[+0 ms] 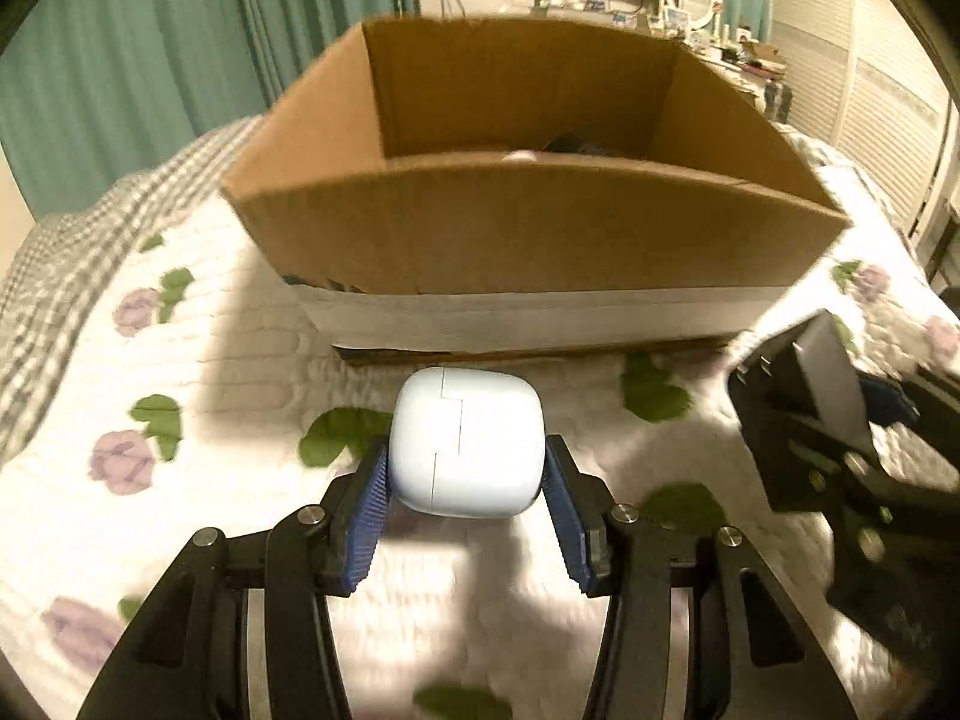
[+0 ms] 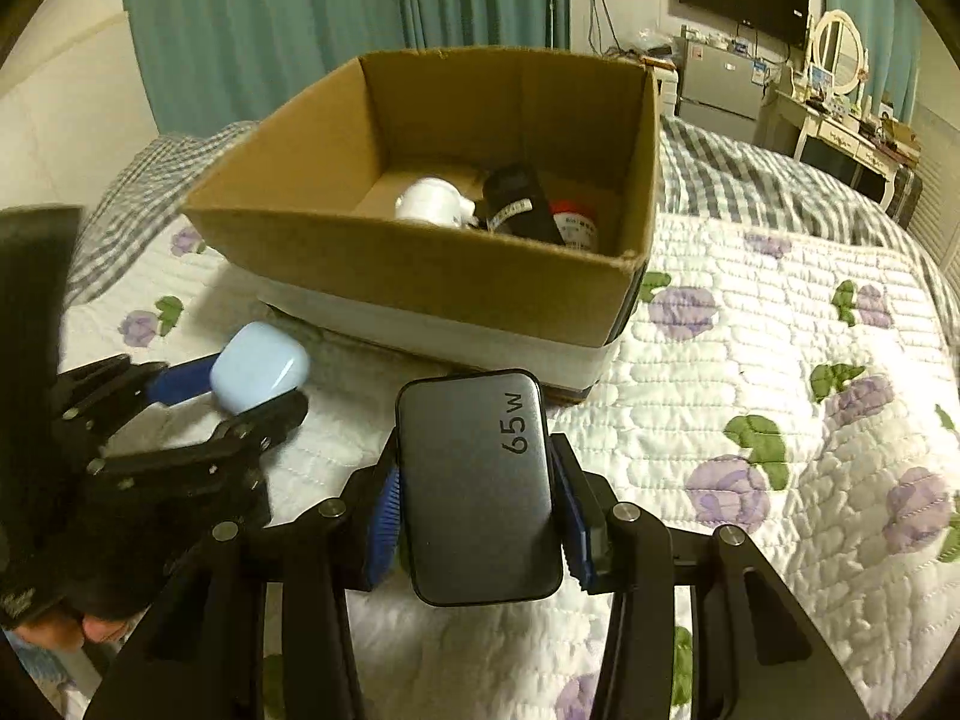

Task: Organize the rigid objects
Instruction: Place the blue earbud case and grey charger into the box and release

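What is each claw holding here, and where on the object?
Left claw grips the pale blue earbud case across its two sides. Right claw grips the grey 65W charger across its long edges.

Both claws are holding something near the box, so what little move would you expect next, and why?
Probably lifting the right gripper up and forward over the cardboard box. It is shut on the grey charger, the box stands open just ahead, and other things already lie inside. The left gripper, holding the pale blue case, would likely follow.
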The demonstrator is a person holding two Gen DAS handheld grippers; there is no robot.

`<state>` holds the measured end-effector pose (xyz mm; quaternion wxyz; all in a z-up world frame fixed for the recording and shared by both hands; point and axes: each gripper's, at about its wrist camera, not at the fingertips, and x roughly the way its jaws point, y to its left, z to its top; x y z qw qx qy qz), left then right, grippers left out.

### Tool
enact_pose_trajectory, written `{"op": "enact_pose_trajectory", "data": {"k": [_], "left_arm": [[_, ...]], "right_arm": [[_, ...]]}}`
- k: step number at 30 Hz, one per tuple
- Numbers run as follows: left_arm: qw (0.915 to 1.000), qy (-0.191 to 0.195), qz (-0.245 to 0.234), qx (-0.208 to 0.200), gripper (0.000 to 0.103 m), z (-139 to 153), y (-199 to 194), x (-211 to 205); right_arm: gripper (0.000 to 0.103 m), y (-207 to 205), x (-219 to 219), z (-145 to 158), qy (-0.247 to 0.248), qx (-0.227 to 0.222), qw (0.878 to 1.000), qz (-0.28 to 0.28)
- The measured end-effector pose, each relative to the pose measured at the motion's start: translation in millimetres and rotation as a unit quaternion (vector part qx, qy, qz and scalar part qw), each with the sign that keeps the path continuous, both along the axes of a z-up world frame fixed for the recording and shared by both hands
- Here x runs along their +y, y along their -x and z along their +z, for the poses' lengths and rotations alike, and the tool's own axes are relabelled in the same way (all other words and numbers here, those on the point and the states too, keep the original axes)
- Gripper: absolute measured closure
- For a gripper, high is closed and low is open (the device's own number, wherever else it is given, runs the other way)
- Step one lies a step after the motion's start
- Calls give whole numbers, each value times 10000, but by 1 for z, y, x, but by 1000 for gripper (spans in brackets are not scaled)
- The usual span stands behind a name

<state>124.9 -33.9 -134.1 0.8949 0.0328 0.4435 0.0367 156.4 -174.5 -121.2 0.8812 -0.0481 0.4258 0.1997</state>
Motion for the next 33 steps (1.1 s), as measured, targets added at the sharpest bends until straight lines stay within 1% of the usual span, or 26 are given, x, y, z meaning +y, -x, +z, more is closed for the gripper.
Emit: {"op": "enact_pose_trajectory", "data": {"k": [2,6,11,12,15,19,22,26,30,33], "left_arm": [[9999,-14,-23,-110,53,12,14,-3],[9992,158,-76,-353,53,40,38,-11],[9965,419,-172,-696,53,81,63,-21],[9959,448,-204,-753,53,87,61,-25],[9939,343,-284,-1011,53,112,68,-38],[9908,288,-361,-1273,53,137,66,-39],[9888,257,-350,-1427,53,152,54,-35],[9869,210,-309,-1568,53,164,20,-26],[9863,220,-307,-1604,53,163,-23,-16],[9875,184,-319,-1535,53,152,-61,-9]], "right_arm": [[60,7,-3,7,-16,-37,10000,6],[60,27,-13,26,-166,-34,9999,14],[60,45,-23,65,-203,-388,9990,55],[60,48,-26,74,-217,-490,9986,50],[60,52,-33,99,-278,-741,9968,64],[60,46,-39,127,-345,-1022,9941,61],[60,35,-42,141,-383,-1197,9920,72],[60,9,-41,152,-370,-1330,9904,88],[61,-25,-36,152,-360,-1403,9894,113],[61,-53,-30,147,-337,-1402,9894,155]]}}
